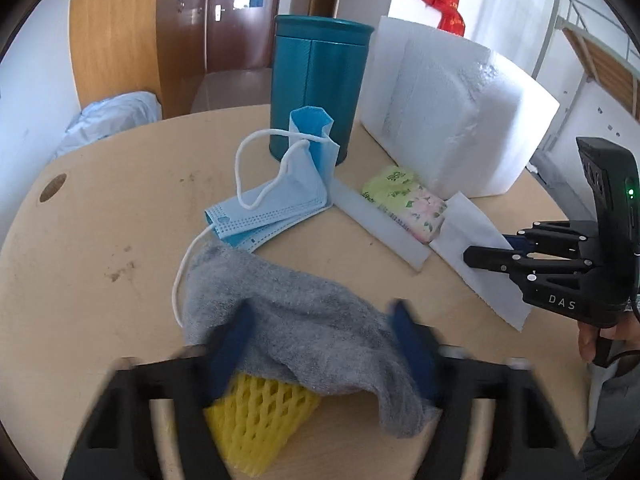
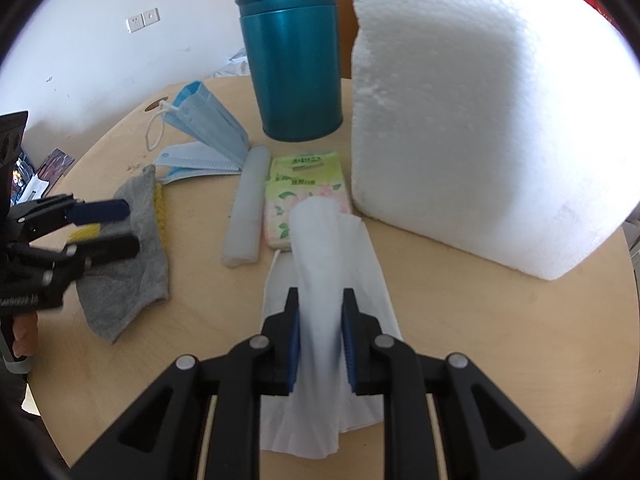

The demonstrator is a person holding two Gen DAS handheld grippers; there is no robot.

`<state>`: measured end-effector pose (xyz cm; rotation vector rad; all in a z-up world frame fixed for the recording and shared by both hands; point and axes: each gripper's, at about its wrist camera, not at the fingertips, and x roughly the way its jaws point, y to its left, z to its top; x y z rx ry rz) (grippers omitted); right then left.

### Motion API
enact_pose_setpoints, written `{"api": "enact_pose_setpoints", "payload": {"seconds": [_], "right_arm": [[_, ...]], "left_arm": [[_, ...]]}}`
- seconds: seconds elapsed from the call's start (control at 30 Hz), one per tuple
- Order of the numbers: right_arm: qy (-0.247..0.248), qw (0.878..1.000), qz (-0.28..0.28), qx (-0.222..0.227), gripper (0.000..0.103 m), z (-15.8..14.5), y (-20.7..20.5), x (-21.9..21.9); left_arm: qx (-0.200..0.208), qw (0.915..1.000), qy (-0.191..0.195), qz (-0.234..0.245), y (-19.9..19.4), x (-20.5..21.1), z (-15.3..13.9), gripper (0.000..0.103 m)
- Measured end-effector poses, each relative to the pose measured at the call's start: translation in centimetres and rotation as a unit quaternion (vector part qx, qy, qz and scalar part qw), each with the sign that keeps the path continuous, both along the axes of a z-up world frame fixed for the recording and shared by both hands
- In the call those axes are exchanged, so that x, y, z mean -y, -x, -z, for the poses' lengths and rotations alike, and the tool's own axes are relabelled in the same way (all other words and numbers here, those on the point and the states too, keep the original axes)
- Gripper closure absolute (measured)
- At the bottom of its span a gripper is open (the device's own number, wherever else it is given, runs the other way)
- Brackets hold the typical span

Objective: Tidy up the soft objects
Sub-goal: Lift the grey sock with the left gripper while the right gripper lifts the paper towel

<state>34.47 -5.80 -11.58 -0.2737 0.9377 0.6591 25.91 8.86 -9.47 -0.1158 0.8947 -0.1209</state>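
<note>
- The right claw (image 2: pixel 320 332) pinches a white tissue (image 2: pixel 324 264). Its jaws are close together with the tissue bunched between the pads. The far end of the tissue still lies on the table (image 2: pixel 460 320), so I think it is being lifted to move or fold it.
- The left claw (image 1: pixel 320 344) is about half open over a grey sock (image 1: pixel 304 320). The blue pads sit on each side of the sock. The view is blurry, so I can't tell if they press on it. In the right view the jaws look apart.
- The sock lies on top of a yellow foam net (image 1: pixel 256 412), so picking up the sock first makes sense.
- Blue masks (image 1: pixel 276 208), a white tube (image 2: pixel 246 212) and a tissue pack (image 2: pixel 304 196) lie in a row by the teal can (image 1: pixel 316 84) and the white foam block (image 1: pixel 452 120). They look already lined up.
</note>
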Motion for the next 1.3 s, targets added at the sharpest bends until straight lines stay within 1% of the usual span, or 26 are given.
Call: {"api": "enact_pose_setpoints", "payload": {"seconds": [0.07,0.13,0.17,0.2,0.23,0.3,0.37,0.43,0.47,0.5,0.53,0.57,0.6,0.67,0.83,0.87,0.9,0.93,1.0,1.03,1.07,1.1,1.13,1.17,1.23,1.3], "right_arm": [[-0.002,1.000,0.000,-0.001,0.081,0.0,-0.1,0.1],[-0.003,1.000,0.000,-0.002,0.081,-0.1,-0.1,0.3],[-0.003,1.000,0.000,-0.002,0.081,-0.1,-0.2,0.3],[-0.003,1.000,0.000,-0.002,0.081,-0.2,-0.2,0.3],[-0.004,1.000,0.000,-0.002,0.081,-0.2,-0.2,0.4],[-0.005,1.000,0.001,-0.003,0.081,-0.2,-0.3,0.5],[-0.003,1.000,0.000,-0.003,0.081,-0.3,-0.3,0.5],[-0.002,1.000,-0.001,-0.003,0.081,-0.3,-0.3,0.5],[-0.001,1.000,-0.002,-0.003,0.081,-0.3,-0.2,0.4],[-0.001,1.000,-0.002,-0.003,0.081,-0.3,-0.2,0.4],[-0.001,1.000,-0.002,-0.003,0.081,-0.3,-0.2,0.4],[-0.002,1.000,-0.002,-0.003,0.081,-0.3,-0.2,0.3],[-0.002,1.000,-0.003,-0.003,0.081,-0.3,-0.2,0.3],[-0.001,1.000,-0.004,-0.002,0.081,-0.3,-0.1,0.3],[-0.001,1.000,-0.005,-0.002,0.081,-0.3,-0.1,0.2],[-0.001,1.000,-0.005,-0.002,0.080,-0.3,-0.1,0.2],[-0.002,1.000,-0.005,-0.003,0.080,-0.3,-0.1,0.2],[-0.004,1.000,-0.005,-0.003,0.080,-0.3,-0.2,0.2],[-0.007,1.000,-0.005,-0.006,0.080,-0.3,-0.3,0.3],[-0.007,1.000,-0.004,-0.007,0.080,-0.3,-0.3,0.3],[-0.008,1.000,-0.004,-0.007,0.080,-0.2,-0.3,0.4],[-0.009,1.000,-0.005,-0.007,0.080,-0.2,-0.4,0.5],[-0.008,1.000,-0.005,-0.007,0.080,-0.2,-0.4,0.5],[-0.009,1.000,-0.005,-0.007,0.080,-0.2,-0.4,0.5],[-0.009,1.000,-0.005,-0.007,0.080,-0.2,-0.4,0.5],[-0.008,1.000,-0.005,-0.007,0.081,-0.2,-0.4,0.5]], "left_arm": [[0.005,1.0000,0.006,0.001,0.3,-0.2,-0.3,0.064],[0.004,1.0000,-0.003,0.001,0.4,-0.4,-0.4,0.085],[-0.003,1.0000,0.002,0.000,0.4,-0.5,-0.4,0.098],[-0.007,0.9998,0.019,0.000,0.5,-0.9,-0.4,0.098],[-0.007,0.9997,0.025,0.001,0.6,-1.1,-0.5,0.100],[0.002,0.9998,0.020,0.004,1.1,-0.8,-0.9,0.102],[0.004,0.9994,0.014,0.030,1.6,0.2,-1.3,0.102],[0.012,0.9991,-0.006,0.041,2.9,1.6,-1.8,0.098],[0.011,0.9990,-0.017,0.040,3.3,2.0,-1.8,0.088],[0.011,0.9989,-0.021,0.040,3.7,2.3,-1.8,0.068],[0.014,0.9991,-0.019,0.036,4.0,2.6,-1.8,0.052],[0.019,0.9992,-0.016,0.033,4.2,2.8,-1.8,0.030],[0.027,0.9991,-0.011,0.031,4.5,3.0,-1.8,0.022],[0.034,0.9989,-0.007,0.033,4.5,3.3,-1.8,0.022],[0.003,0.9996,-0.005,0.026,2.9,3.8,-0.2,0.023],[0.001,0.9996,-0.009,0.026,2.6,3.9,0.0,0.030],[-0.001,0.9996,-0.019,0.023,2.4,4.0,0.2,0.046],[-0.004,0.9994,-0.025,0.022,2.3,4.1,0.3,0.052],[-0.015,0.9993,-0.027,0.021,1.9,4.1,0.7,0.070],[-0.016,0.9991,-0.034,0.018,1.8,4.1,0.9,0.075],[-0.016,0.9989,-0.041,0.015,1.7,4.0,0.9,0.086],[-0.018,0.9991,-0.036,0.015,1.7,3.8,0.8,0.094],[-0.018,0.9993,-0.028,0.016,1.7,3.6,0.7,0.094],[-0.014,0.9994,-0.030,0.014,1.8,3.4,0.5,0.097],[-0.003,0.9994,-0.033,0.012,1.9,3.3,-0.2,0.098],[0.009,0.9997,-0.017,0.013,2.3,2.8,-1.6,0.098]]}}
